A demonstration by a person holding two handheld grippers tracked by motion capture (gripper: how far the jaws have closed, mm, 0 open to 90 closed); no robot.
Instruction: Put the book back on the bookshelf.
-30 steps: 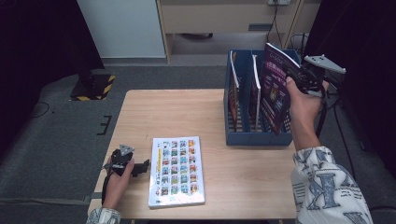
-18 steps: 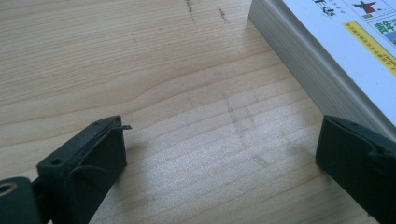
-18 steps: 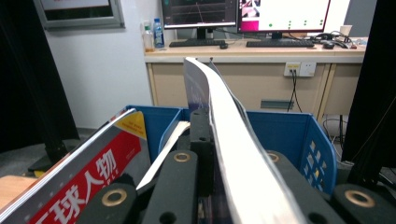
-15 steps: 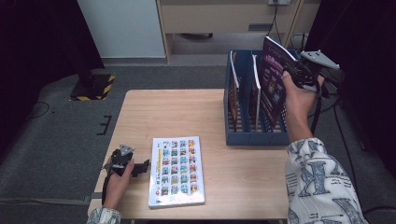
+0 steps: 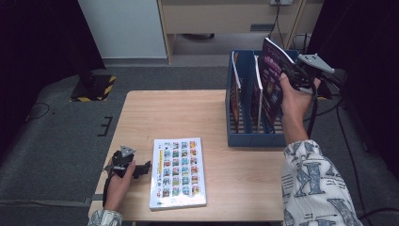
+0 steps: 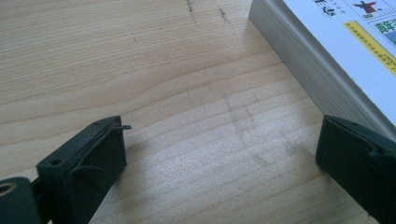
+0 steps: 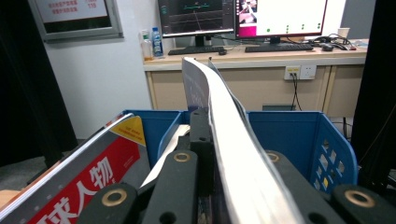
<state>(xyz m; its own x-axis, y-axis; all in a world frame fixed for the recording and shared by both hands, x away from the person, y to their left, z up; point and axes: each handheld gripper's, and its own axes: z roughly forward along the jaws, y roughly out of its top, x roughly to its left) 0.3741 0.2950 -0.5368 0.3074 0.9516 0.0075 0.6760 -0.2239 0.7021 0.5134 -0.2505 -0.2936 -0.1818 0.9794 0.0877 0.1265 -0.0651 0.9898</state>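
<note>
While my right claw (image 5: 291, 75) is clamped on the upper edge of the purple magazine (image 5: 272, 84), the blue file rack (image 5: 254, 136) is the landmark for everything I say. This rack stands on the far right part of the desk (image 5: 188, 117), and its slots run from the near side to the far side. The magazine hangs above the right slot of the rack, with its lower end already below the rim and its top leaning toward the left dividers. Its long axis is nearly vertical, so I judge that the coming move is a straight lowering into that slot, with the sheet kept parallel to the dividers. In the right gripper view the curved pages (image 7: 233, 154) rise between my two black jaws, which are almost fully closed on them, and the blue back wall (image 7: 294, 135) of the rack is directly ahead. A red-covered magazine (image 7: 79, 177) already leans in a slot to the left of mine.

Well apart from the rack, on the near left part of the desk, the white picture book (image 5: 179, 172) lies flat with its long side pointing toward the rack's side of the desk. My left claw (image 5: 141, 168) rests just beside the book's left edge, wide open and holding nothing; in the left gripper view the page block (image 6: 299, 60) is near one jaw. This hand is clearly the nearer one to that book.
</note>
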